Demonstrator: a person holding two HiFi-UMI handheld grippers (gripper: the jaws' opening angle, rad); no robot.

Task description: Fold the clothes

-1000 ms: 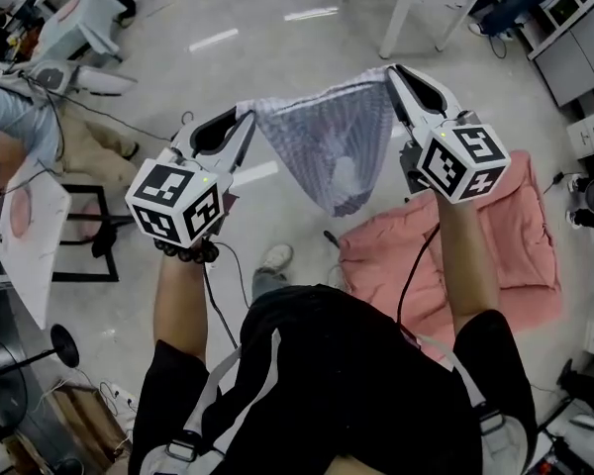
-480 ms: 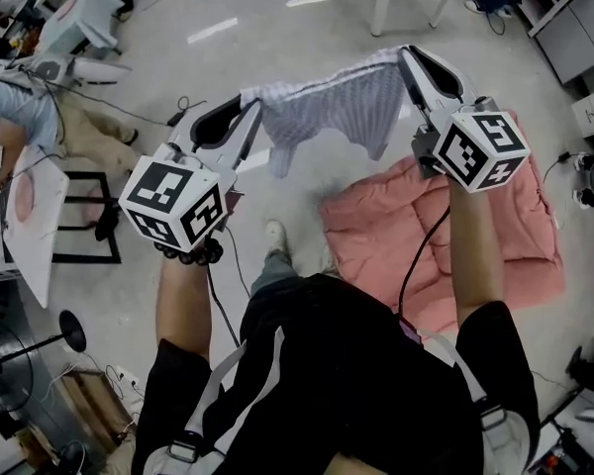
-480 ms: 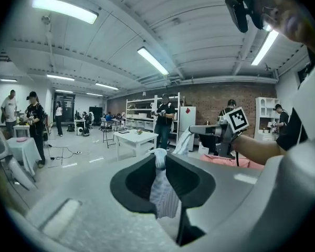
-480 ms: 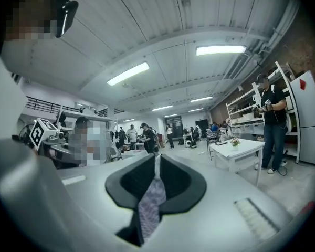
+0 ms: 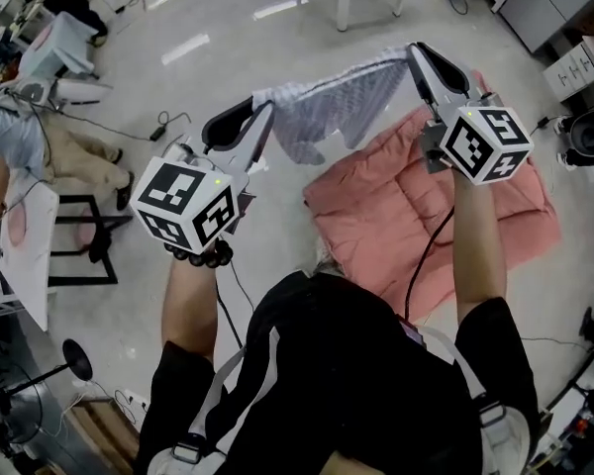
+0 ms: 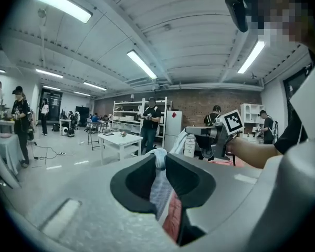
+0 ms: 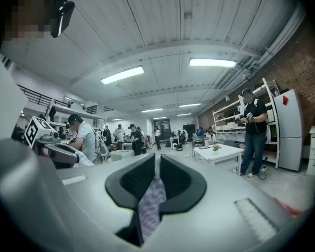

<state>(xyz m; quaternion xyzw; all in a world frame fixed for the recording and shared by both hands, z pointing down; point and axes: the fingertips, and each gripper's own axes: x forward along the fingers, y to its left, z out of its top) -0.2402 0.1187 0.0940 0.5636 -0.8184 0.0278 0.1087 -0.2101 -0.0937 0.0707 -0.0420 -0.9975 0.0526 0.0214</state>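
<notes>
The person stands on the grey floor (image 5: 109, 305) with both arms out in front, a gripper in each hand, and a pale checked garment (image 5: 337, 102) strung between them in the air. The left gripper (image 5: 261, 109) has its jaws pressed together on one corner of the cloth. In the left gripper view (image 6: 160, 159) the fabric (image 6: 163, 193) is bunched right in the narrow slot, with a strip of reddish lining showing lower down. The right gripper (image 5: 414, 49) does the same at the other end; in the right gripper view (image 7: 157, 167) its jaws pinch a thin band of the checked cloth (image 7: 149, 203) that runs back towards the camera.

Between the two grips the top edge is drawn nearly taut, and the rest hangs in loose folds, longer on the left side. The garment is clear of the floor and of everything else.

Below and to the right of it a pink quilted cloth (image 5: 426, 206) lies spread and rumpled on the floor, just ahead of the person's feet. Further off stand a white table (image 6: 118, 139) and open shelving (image 6: 128, 114) — what the shelves hold is too small to make out.
</notes>
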